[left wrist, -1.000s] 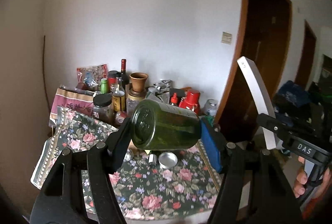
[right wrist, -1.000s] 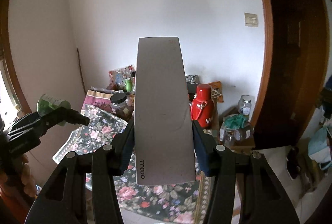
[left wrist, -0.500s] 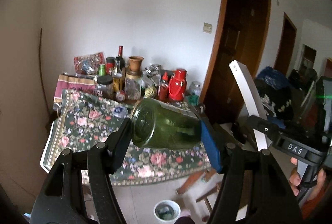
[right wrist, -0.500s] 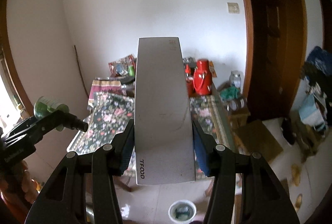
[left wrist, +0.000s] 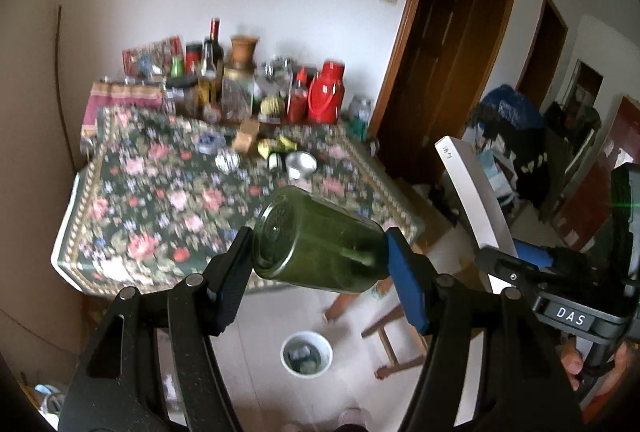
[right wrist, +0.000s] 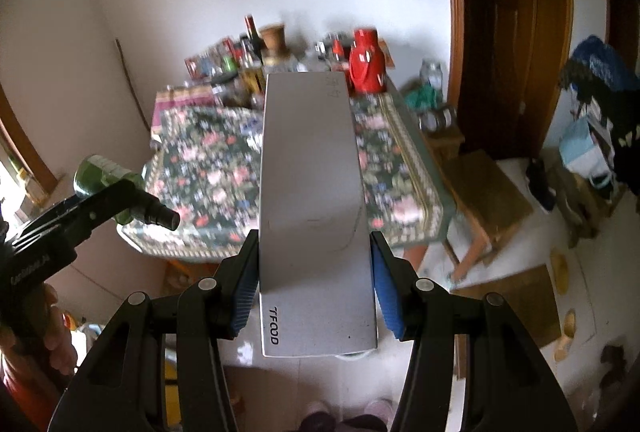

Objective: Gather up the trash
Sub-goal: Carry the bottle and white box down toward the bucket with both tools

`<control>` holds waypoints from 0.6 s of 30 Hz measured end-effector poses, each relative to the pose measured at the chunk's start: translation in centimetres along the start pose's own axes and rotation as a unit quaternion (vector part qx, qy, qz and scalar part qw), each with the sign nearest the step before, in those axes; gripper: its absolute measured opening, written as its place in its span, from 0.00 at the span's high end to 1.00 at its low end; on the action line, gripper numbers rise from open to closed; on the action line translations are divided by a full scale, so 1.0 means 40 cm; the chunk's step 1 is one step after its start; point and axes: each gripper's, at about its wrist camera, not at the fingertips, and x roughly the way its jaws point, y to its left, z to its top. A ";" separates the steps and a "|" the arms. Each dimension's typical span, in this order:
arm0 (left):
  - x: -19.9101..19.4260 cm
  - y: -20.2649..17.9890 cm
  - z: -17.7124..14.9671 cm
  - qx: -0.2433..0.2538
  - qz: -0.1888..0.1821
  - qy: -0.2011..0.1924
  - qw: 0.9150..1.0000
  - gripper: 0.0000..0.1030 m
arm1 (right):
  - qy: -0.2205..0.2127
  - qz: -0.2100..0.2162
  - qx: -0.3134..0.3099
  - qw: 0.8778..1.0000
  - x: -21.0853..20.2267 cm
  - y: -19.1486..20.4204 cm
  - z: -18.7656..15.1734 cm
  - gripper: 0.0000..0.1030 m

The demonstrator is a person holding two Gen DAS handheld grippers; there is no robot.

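Observation:
My left gripper is shut on a dark green glass jar, which lies sideways between the pads with its round end to the left. The jar hangs in the air above the floor, in front of the table. Directly below it on the floor stands a small white bin with scraps inside. My right gripper is shut on a long grey box printed TFOOD, standing up out of the jaws. That box and right gripper also show at the right of the left wrist view; the jar shows at the left of the right wrist view.
A table with a floral cloth holds small scraps and a metal lid; bottles, jars and a red flask crowd its back. A wooden stool stands to its right. Dark doors and piled belongings fill the right.
Both grippers have pulled back from the table and tipped downward, still holding the jar and the box. The floor and the white bin have come into view below.

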 end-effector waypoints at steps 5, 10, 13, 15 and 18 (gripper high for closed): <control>0.123 -0.001 -0.071 -0.011 0.010 0.054 0.998 0.38 | 0.054 0.007 -0.012 0.998 0.084 -0.036 -0.066 0.53; 0.271 0.007 -0.171 -0.020 0.022 0.108 0.994 0.38 | 0.113 0.016 -0.021 0.993 0.204 -0.083 -0.151 0.53; 0.371 0.020 -0.252 -0.022 0.036 0.137 0.990 0.38 | 0.152 0.021 -0.016 0.988 0.291 -0.110 -0.207 0.53; 0.432 0.033 -0.304 -0.027 0.042 0.154 0.987 0.38 | 0.187 0.023 -0.009 0.982 0.372 -0.143 -0.268 0.53; 0.537 0.063 -0.402 -0.038 0.058 0.187 0.980 0.38 | 0.228 0.019 -0.005 0.974 0.474 -0.173 -0.345 0.53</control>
